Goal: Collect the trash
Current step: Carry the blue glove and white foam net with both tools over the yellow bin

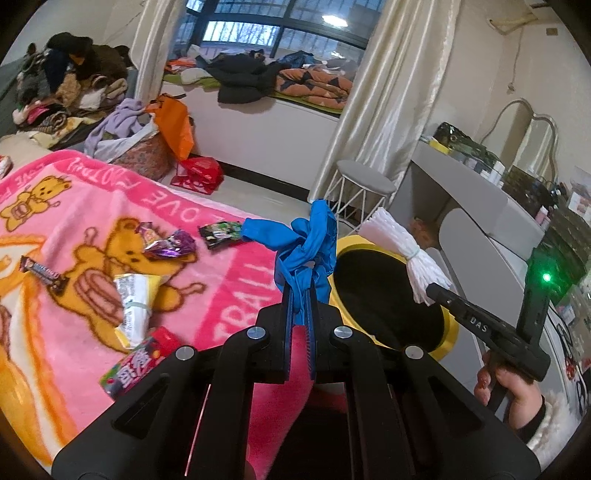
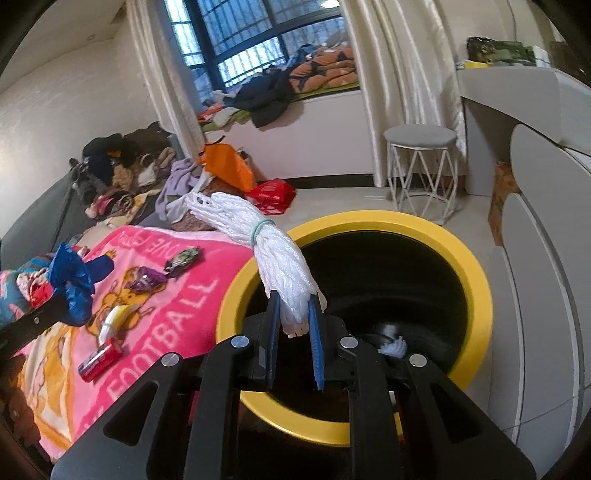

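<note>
My left gripper (image 1: 300,295) is pinched tight on a crumpled blue rubber glove (image 1: 304,251), held above the edge of the pink bear-print fleece blanket (image 1: 92,206), just beside the yellow-rimmed round black bin (image 2: 476,273). My right gripper (image 2: 294,314) clamps a white foam net bundle tied with a pale green band (image 2: 273,254) over the bin's mouth. On the blanket I note a purple foil wrapper (image 1: 170,245), a dark green snack packet (image 1: 221,232), a yellow-white pouch (image 1: 133,299) and a red packet (image 1: 136,365).

Cool daylight from the window (image 1: 266,33) lights both fisheye views evenly, edges bowed and vignetted black, shadows soft.
</note>
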`<state>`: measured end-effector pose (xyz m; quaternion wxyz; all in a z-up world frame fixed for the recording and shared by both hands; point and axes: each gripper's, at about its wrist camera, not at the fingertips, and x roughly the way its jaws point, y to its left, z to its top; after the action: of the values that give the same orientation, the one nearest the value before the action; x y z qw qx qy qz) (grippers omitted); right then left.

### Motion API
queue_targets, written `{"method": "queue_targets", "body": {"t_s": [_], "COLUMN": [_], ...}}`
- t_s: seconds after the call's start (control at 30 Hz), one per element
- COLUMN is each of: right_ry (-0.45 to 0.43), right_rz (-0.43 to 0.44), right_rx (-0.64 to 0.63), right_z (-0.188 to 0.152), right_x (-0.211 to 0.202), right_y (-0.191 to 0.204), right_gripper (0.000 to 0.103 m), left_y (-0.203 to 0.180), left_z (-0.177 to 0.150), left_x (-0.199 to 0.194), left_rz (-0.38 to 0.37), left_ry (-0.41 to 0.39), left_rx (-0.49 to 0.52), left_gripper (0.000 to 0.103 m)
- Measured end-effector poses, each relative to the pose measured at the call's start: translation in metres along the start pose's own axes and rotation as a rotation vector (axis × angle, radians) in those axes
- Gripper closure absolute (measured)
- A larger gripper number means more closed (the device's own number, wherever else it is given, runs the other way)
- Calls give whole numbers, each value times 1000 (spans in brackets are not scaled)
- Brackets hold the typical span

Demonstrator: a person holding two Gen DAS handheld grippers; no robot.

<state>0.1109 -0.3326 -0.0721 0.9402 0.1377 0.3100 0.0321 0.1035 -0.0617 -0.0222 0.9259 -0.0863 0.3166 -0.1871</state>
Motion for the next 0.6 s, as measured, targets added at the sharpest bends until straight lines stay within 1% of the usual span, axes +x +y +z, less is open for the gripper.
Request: {"method": "queue_targets", "body": {"t_s": [0.27, 0.6], "right_ry": [-4, -17], "right_rz": [-51, -110], "right_rx": [65, 108], "right_z": [0, 0], "right_x": [1, 0], "right_y": [-24, -42], "right_gripper": [88, 88], "left_y": [-28, -63], "left_z": [-2, -7], "left_x": [15, 40], "left_rz": [-39, -81], "left_ry": [26, 70], "left_rx": [53, 122], "left_gripper": [100, 100]}}
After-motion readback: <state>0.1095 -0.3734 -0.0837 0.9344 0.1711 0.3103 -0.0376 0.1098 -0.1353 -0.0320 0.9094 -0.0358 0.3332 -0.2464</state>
